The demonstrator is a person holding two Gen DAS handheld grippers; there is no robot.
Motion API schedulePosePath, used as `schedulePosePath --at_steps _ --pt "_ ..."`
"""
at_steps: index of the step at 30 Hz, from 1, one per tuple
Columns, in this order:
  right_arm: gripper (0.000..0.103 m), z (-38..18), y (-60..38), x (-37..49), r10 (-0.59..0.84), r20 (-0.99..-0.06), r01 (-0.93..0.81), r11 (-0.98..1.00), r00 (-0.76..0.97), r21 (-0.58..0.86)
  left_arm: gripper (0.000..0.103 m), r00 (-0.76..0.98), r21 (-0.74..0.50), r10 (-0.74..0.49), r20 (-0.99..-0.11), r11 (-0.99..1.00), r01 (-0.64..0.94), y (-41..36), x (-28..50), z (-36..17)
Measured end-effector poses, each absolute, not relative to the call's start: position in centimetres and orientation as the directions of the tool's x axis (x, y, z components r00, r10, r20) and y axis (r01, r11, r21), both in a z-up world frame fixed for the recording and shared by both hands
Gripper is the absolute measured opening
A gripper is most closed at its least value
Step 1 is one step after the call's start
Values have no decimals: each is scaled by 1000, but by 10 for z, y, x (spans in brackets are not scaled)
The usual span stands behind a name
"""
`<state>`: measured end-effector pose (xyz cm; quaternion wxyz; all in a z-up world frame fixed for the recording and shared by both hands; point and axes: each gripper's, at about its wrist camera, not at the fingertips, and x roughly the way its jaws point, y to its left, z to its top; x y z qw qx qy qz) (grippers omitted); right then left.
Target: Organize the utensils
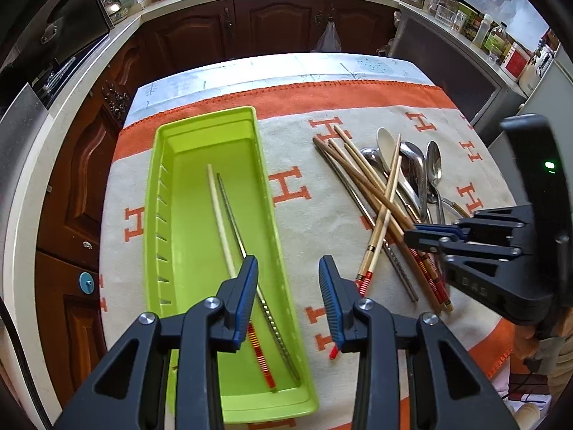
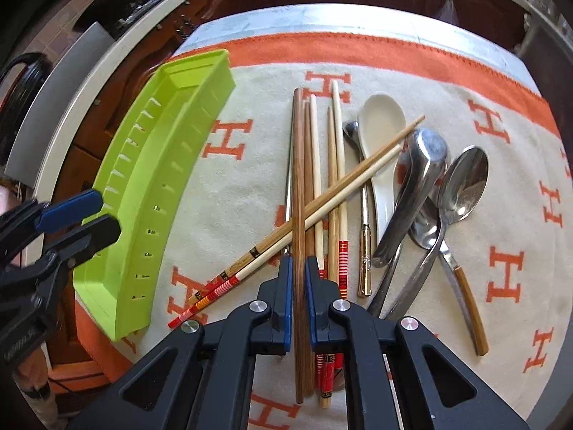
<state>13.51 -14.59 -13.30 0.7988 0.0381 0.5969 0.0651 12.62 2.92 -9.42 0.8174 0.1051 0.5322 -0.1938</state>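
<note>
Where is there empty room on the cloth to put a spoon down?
Bare cloth lies between the green tray and the chopstick pile, and along the orange border behind them. The right is crowded: chopsticks and spoons overlap there.

light: bright daylight, soft shadows | glare: metal spoons (image 2: 462, 186) | focus: sharp centre | edges: strong fisheye bending, dark corners

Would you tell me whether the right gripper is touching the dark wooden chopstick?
Touching: the right wrist view shows the right gripper with both blue pads pressed against the dark wooden chopstick between them.
</note>
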Motion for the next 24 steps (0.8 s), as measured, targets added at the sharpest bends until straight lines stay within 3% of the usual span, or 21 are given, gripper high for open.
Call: schedulePosePath --at_steps 8,16,19,24 --pt "6 -92 -139 111 191 -925 -212 969 328 125 34 396 52 -160 -904 878 475 59 128 -86" --pt "6 -50 -138 89 325 -884 -294 928 336 229 34 394 32 -182 -901 878 478 86 124 -86" --pt "6 -17 -131 72 420 -835 -412 873 357 262 34 399 10 -225 -889 861 508 91 122 -82" --pt "6 -9 -118 66 461 -834 -518 814 303 262 34 410 22 -252 -876 830 557 94 118 -79"
